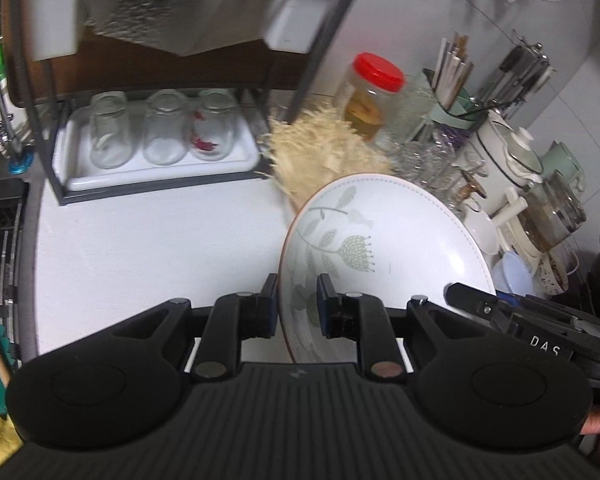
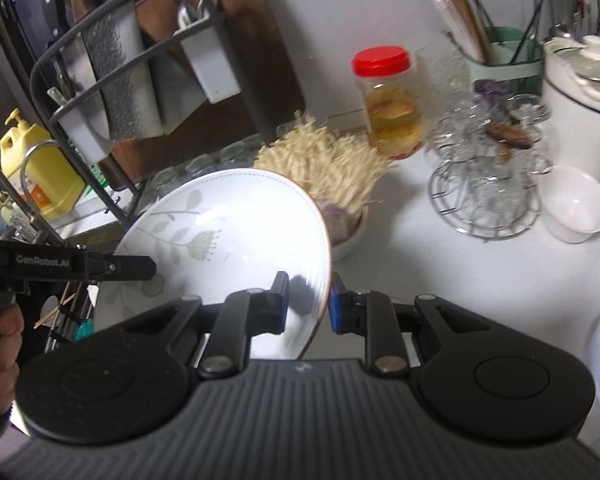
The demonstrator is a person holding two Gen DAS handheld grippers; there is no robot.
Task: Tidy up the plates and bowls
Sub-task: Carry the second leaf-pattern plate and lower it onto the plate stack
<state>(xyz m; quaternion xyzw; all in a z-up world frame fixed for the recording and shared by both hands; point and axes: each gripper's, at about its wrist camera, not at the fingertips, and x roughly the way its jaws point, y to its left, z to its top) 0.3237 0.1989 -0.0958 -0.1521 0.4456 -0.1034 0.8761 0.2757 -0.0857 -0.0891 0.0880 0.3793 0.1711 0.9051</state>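
Above the white bench (image 1: 148, 240), a wide plate (image 1: 384, 240) with a leaf pattern is held clear of the surface, tilted, between the two grippers. The left gripper (image 1: 298, 304) is closed on the rim at the plate's 7 o'clock edge in the left wrist view; the right gripper (image 2: 309, 300) is clamped on the opposite rim, at about 5 o'clock in the right wrist view. Each grip is taken on only a thin strip of glazed edge.

A slip is judged the chief risk: the glaze is smooth, the plate is broad, and should the two hands draw apart or twist unevenly, one rim could be pulled from its pads and the plate dropped onto the bench. A second risk lies at 12 o'clock, where a bundle of dried straw-coloured stalks (image 2: 324, 164) stands in a small bowl (image 2: 350, 236) just beyond the plate's far rim; a forward swing could knock it over. Beyond it, a red-lidded jar (image 2: 392, 104) and a wire stand of glass cups (image 2: 488, 184) could be struck next.

The bench is crowded toward 1 to 3 o'clock with a utensil holder (image 2: 500, 52) and white pots. At 10 o'clock a dark metal rack (image 1: 160, 184) holds a tray of upturned glasses (image 1: 160, 132). A yellow soap bottle (image 2: 36, 168) is seen near a tap at 9 o'clock in the right wrist view, and the wall behind is plain and pale.
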